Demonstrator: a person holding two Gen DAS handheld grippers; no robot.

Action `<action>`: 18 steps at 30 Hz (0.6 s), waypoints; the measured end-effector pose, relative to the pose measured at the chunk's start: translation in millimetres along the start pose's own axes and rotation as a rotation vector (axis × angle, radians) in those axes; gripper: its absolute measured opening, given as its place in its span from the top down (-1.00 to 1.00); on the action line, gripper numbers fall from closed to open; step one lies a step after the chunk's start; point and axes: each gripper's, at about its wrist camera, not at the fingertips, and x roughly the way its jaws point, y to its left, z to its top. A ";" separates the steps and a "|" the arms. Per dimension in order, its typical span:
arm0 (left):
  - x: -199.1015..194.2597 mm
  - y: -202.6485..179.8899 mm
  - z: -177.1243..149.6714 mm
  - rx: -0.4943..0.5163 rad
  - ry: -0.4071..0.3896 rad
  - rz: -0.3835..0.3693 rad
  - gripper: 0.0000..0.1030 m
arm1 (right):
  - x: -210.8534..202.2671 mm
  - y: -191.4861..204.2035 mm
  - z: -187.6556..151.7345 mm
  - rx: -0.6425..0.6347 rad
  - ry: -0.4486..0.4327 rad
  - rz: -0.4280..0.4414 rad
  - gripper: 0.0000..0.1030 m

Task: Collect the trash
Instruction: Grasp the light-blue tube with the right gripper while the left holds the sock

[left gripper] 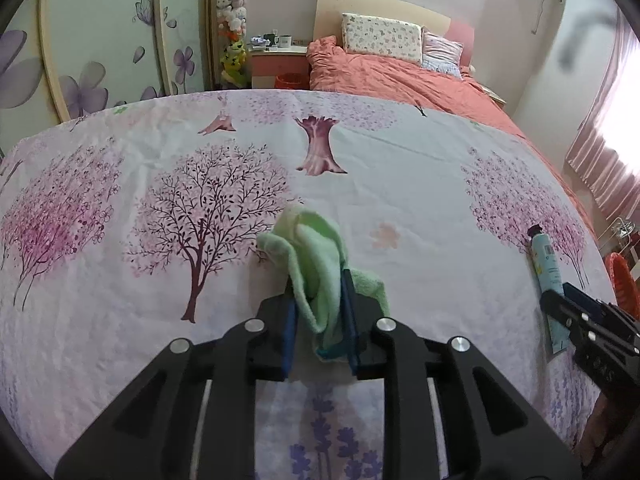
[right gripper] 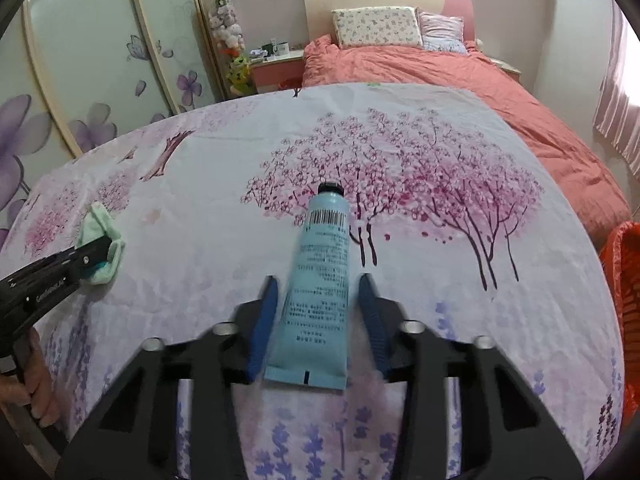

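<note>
Left gripper [left gripper: 320, 304] clenches the green cloth [left gripper: 316, 252] mid-bedsheet [left gripper: 420, 168]; right gripper [right gripper: 320, 300] straddles the blue tube [right gripper: 320, 280] near the sheet's right edge (pads apart, ungrasped). Nothing binned yet; orange basket [right gripper: 624, 280] waits.

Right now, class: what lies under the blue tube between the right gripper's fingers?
The blue tube lies flat on the tree-print sheet; pink blossom print shows around its black cap. The sheet directly beneath it is covered, so anything there cannot be seen.

Green cloth [left gripper: 316, 264]: crumpled, bunched upright on the tree-print sheet [left gripper: 400, 184]. Pale blue tube [right gripper: 320, 280]: lying flat to its right, black cap pointing away, barcode side up.
</note>
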 end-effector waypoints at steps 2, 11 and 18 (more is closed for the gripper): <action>0.0 0.1 0.0 0.000 0.000 -0.001 0.57 | -0.7 -0.8 -1.0 -0.018 0.001 -0.017 0.37; -0.4 2.3 -0.8 -0.015 -0.003 -0.025 0.54 | -4.0 -34.8 -3.4 0.036 0.001 -0.094 0.36; 2.8 -0.7 6.7 -0.038 -0.004 0.005 0.25 | 0.8 -35.2 1.8 0.040 0.002 -0.088 0.34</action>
